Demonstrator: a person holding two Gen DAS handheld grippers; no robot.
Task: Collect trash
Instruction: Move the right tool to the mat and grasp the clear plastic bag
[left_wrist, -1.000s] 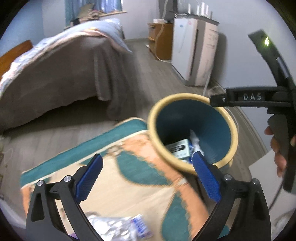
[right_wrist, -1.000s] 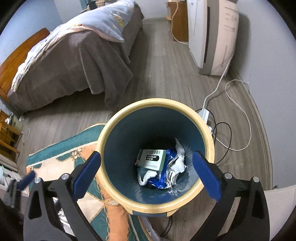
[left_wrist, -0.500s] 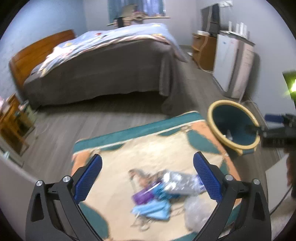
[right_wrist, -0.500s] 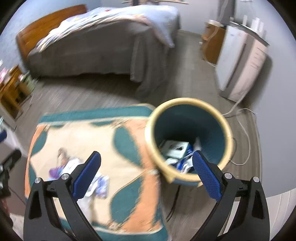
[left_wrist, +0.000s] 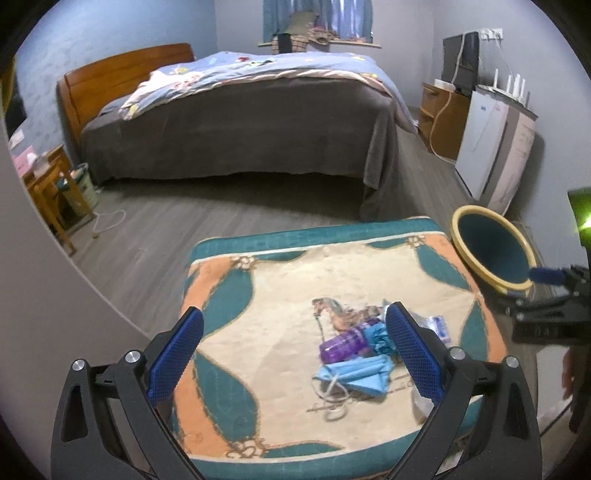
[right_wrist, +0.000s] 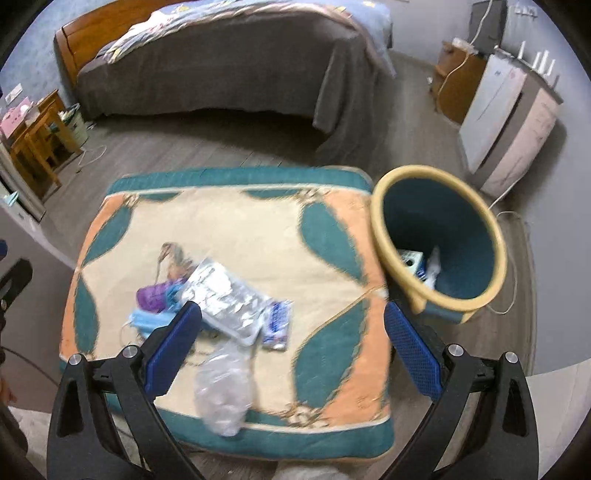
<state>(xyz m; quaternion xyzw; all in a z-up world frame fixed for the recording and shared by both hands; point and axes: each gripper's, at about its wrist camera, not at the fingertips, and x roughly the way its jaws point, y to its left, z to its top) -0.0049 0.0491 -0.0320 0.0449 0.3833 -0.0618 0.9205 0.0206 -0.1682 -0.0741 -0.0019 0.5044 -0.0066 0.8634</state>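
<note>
Trash lies in a heap on a patterned mat (left_wrist: 258, 295) (right_wrist: 236, 221): a purple wrapper (left_wrist: 341, 346) (right_wrist: 150, 297), a blue face mask (left_wrist: 354, 374) (right_wrist: 142, 320), a silver foil pack (right_wrist: 225, 295), a small blue-and-white packet (right_wrist: 276, 325) and a clear plastic bag (right_wrist: 223, 387). A teal bin with a yellow rim (left_wrist: 491, 254) (right_wrist: 439, 236) stands off the mat's right corner and holds a box and wrappers. My left gripper (left_wrist: 291, 354) hovers open over the mat, left of the heap. My right gripper (right_wrist: 291, 352) hovers open above the mat's near edge, empty.
A bed with a grey cover (left_wrist: 240, 122) fills the back of the room. A white appliance (left_wrist: 495, 147) and a wooden cabinet (left_wrist: 441, 122) line the right wall, with cables on the floor (right_wrist: 506, 218). A wooden side table (left_wrist: 51, 192) stands at the left.
Both grippers have pulled back and swung left, away from the bin, and now look over the mat and the trash heap. Both stay open.
</note>
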